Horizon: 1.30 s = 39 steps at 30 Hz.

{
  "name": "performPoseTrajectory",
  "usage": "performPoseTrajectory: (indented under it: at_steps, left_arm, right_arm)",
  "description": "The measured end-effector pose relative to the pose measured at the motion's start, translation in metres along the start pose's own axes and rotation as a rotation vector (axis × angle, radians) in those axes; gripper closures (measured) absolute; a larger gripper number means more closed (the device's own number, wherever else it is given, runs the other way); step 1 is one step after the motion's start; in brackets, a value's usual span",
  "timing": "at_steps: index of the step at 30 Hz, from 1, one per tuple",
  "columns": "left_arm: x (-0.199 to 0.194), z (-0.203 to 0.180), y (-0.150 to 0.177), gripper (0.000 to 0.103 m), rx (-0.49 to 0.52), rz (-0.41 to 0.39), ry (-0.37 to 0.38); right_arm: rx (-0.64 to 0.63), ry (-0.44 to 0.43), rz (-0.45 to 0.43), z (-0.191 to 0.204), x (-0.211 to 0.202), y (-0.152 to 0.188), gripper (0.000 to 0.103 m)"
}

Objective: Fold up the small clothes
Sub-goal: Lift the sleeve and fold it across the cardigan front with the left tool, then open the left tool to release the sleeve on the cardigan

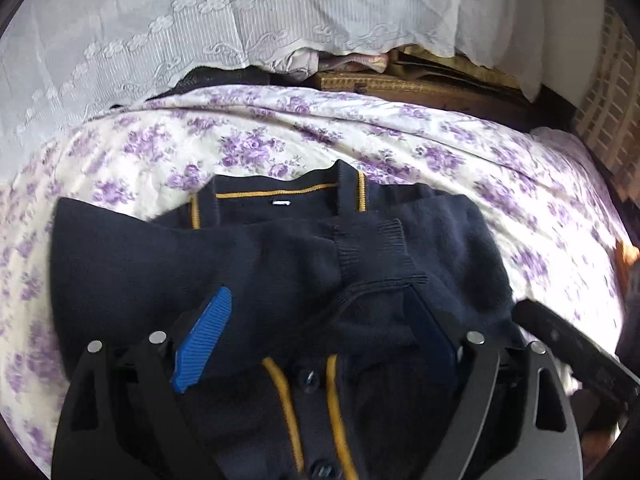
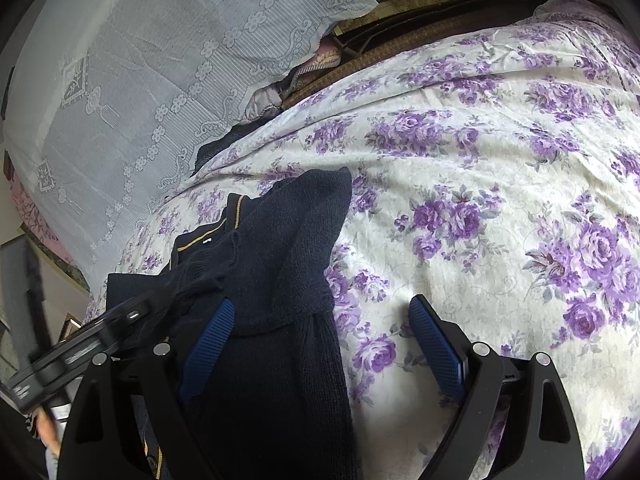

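A navy knit cardigan (image 1: pixel 280 256) with mustard trim and buttons lies face up on the floral bedsheet (image 1: pixel 460 168), collar away from me. Both sleeves are folded across its chest, and a ribbed cuff (image 1: pixel 372 248) lies on top. My left gripper (image 1: pixel 318 294) hovers open over the cardigan's middle; the folded sleeve lies between its blue pads (image 1: pixel 204 336) and neither pad presses on it. My right gripper (image 2: pixel 320 302) is open at the cardigan's (image 2: pixel 272 264) right edge, with one finger over the knit and the other over the sheet. The left gripper's (image 2: pixel 120 320) body shows at the left in the right wrist view.
A white lace cloth (image 1: pixel 140 40) hangs behind the bed. Woven mats and bundled fabric (image 1: pixel 400 80) sit along the far edge. A pale lattice crate (image 1: pixel 608 112) stands at the far right. To the right of the cardigan the bedsheet (image 2: pixel 500 220) stretches wide.
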<state>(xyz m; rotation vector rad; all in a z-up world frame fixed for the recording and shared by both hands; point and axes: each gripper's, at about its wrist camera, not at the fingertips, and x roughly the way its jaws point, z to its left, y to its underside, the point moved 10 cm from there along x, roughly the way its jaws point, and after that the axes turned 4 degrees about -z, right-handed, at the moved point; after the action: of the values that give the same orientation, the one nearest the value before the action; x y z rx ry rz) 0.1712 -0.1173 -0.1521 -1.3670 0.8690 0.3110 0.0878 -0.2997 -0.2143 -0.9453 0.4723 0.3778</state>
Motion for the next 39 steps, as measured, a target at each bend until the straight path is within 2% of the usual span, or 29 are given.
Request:
performPoseTrajectory:
  at_steps: [2,3,4,7,8,10,12,15,18,20,21,24,27,29,34,36,39]
  left_arm:
    - [-0.02,0.015,-0.004,0.017,0.001,-0.029,-0.019]
    - [-0.029,0.026,-0.006,0.012,-0.002,-0.046,-0.044]
    - [-0.042,0.048,-0.01,0.009,-0.017,-0.074,-0.099]
    - [-0.063,0.102,-0.016,0.008,-0.084,-0.116,-0.194]
    - [-0.066,0.122,-0.016,0.008,-0.125,-0.117,-0.214]
    - [-0.071,0.164,-0.014,0.008,-0.234,-0.113,-0.248]
    - [-0.068,0.194,-0.011,0.008,-0.317,-0.108,-0.263]
    - [-0.053,0.218,-0.003,0.008,-0.356,-0.073,-0.286]
    - [-0.033,0.227,0.005,0.008,-0.355,-0.031,-0.299]
    - [-0.024,0.23,0.011,0.008,-0.347,-0.01,-0.314]
    - [-0.019,0.232,0.013,0.008,-0.344,-0.001,-0.319]
    - [-0.001,0.241,0.019,0.008,-0.352,0.037,-0.32]
    - [0.007,0.246,0.024,0.008,-0.366,0.059,-0.312]
    - [0.008,0.248,0.025,0.008,-0.371,0.06,-0.31]
    - [-0.001,0.239,0.023,0.008,-0.339,0.033,-0.312]
    - [-0.007,0.233,0.021,0.008,-0.322,0.013,-0.308]
    - [-0.009,0.228,0.02,0.005,-0.292,0.01,-0.32]
  right_arm:
    - [0.011,-0.011,-0.011,0.0,-0.003,-0.001,0.015]
    - [0.025,-0.023,-0.024,0.0,-0.006,-0.003,0.016]
    - [0.04,-0.038,-0.037,-0.001,-0.009,-0.006,0.023]
    - [0.096,-0.128,-0.045,0.009,-0.017,-0.015,0.038]
    - [0.105,-0.175,-0.03,0.02,-0.017,-0.017,0.038]
    - [0.095,-0.215,0.004,0.036,-0.011,-0.021,0.038]
    - [0.068,-0.223,0.071,0.056,0.005,-0.022,0.038]
    - [0.079,-0.203,0.159,0.074,0.037,-0.02,0.038]
    - [0.091,-0.156,0.231,0.08,0.07,-0.013,0.038]
    - [0.069,-0.117,0.215,0.08,0.077,-0.012,0.038]
    - [0.008,-0.094,0.193,0.084,0.079,-0.014,0.038]
    - [-0.104,-0.096,0.179,0.096,0.089,-0.011,0.043]
    - [-0.225,-0.042,0.148,0.103,0.096,-0.005,0.056]
    - [-0.249,-0.042,0.138,0.103,0.098,-0.004,0.085]
    - [-0.225,-0.137,0.077,0.107,0.078,-0.018,0.091]
    - [-0.225,-0.14,0.041,0.107,0.066,-0.027,0.091]
    - [-0.208,-0.098,0.031,0.094,0.065,-0.037,0.091]
